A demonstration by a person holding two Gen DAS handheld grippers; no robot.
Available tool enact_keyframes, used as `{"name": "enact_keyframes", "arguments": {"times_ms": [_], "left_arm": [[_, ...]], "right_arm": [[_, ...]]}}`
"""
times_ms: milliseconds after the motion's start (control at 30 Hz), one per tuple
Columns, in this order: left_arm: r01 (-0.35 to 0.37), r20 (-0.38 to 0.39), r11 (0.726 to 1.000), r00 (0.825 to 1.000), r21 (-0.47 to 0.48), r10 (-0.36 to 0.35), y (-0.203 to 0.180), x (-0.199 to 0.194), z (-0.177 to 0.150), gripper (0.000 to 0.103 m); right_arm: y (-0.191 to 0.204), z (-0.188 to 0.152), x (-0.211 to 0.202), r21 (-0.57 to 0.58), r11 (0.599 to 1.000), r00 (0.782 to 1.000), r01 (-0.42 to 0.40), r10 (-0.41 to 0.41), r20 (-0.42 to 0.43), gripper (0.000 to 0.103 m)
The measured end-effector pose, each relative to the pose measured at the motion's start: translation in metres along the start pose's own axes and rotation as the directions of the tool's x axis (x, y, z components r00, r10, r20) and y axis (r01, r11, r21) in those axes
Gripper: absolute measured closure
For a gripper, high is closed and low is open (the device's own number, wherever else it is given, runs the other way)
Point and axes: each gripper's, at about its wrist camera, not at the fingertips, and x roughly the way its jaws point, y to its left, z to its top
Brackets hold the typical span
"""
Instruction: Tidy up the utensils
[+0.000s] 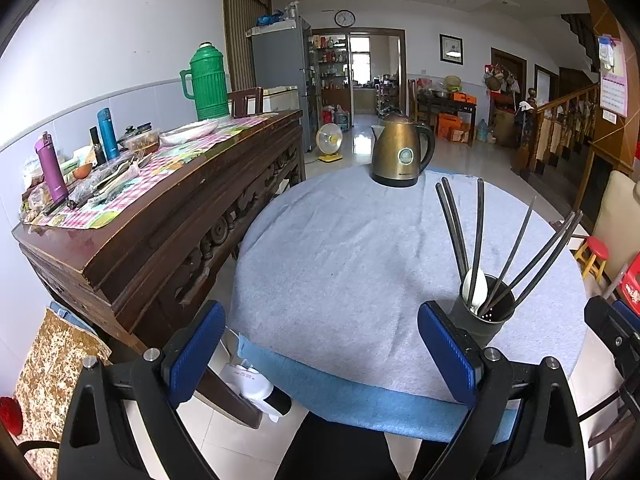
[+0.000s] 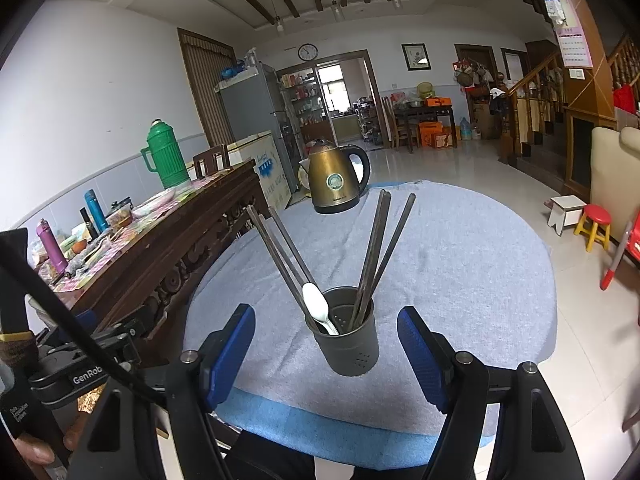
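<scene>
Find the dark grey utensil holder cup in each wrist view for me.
Left wrist: dark grey utensil holder cup sits lower right, just behind the gripper's right finger.
Right wrist: the cup sits lower centre, framed between the open gripper's fingers.
Shared landmark: the bronze electric kettle at the table's far edge.

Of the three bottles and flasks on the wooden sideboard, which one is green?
The big thermos with a handle, standing farthest back. The other two, a teal flask and a purple bottle, are slim and nearer.
</scene>
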Motion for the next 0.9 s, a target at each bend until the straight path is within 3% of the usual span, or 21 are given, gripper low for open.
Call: {"name": "enact_keyframes", "arguments": {"times_ms": [633, 900], "left_arm": [[-0.005, -0.008, 1.0, 1.0, -0.008, 0.005, 0.008, 0.008, 0.003, 0.006], [0.021, -0.001, 0.999, 1.0, 0.035, -0.021, 0.001, 0.028, 0.004, 0.006]], "right_arm": [[0.016, 0.008, 0.011, -0.027, 1.0, 1.0, -0.005, 0.004, -0.009, 0.026], [-0.011, 0.005, 0.026, -0.01, 0.998, 0.997, 0.065, -0.065, -0.038, 0.026]]}}
